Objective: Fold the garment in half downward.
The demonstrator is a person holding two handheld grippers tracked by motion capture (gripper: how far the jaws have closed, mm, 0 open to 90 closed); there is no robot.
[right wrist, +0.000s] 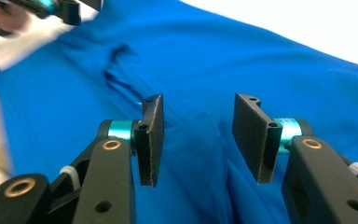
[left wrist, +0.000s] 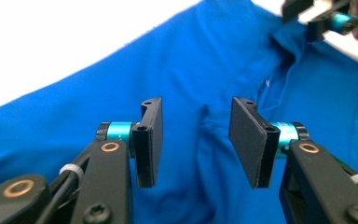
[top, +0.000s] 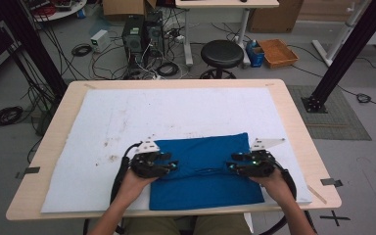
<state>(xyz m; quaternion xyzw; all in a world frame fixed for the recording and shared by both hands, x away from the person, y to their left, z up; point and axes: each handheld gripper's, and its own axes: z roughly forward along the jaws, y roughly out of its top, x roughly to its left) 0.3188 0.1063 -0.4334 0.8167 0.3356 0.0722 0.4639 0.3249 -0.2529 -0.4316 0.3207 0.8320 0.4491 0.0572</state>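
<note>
A folded blue garment (top: 205,171) lies on the white mat near the table's front edge. My left gripper (top: 172,165) hovers at its left edge, jaws pointing right over the cloth. My right gripper (top: 231,166) hovers at its right side, jaws pointing left. In the left gripper view the left gripper (left wrist: 196,140) stands open above the blue garment (left wrist: 177,65), with nothing between its pads. In the right gripper view the right gripper (right wrist: 198,137) is open too, over a raised fold of the blue garment (right wrist: 214,56). The far gripper (left wrist: 328,16) shows at the top right of the left gripper view.
The white mat (top: 127,117) covers most of the wooden table (top: 293,112), with some dirty marks at its left. Behind the table stand a black stool (top: 221,54), computer towers (top: 142,32) and loose cables on the floor.
</note>
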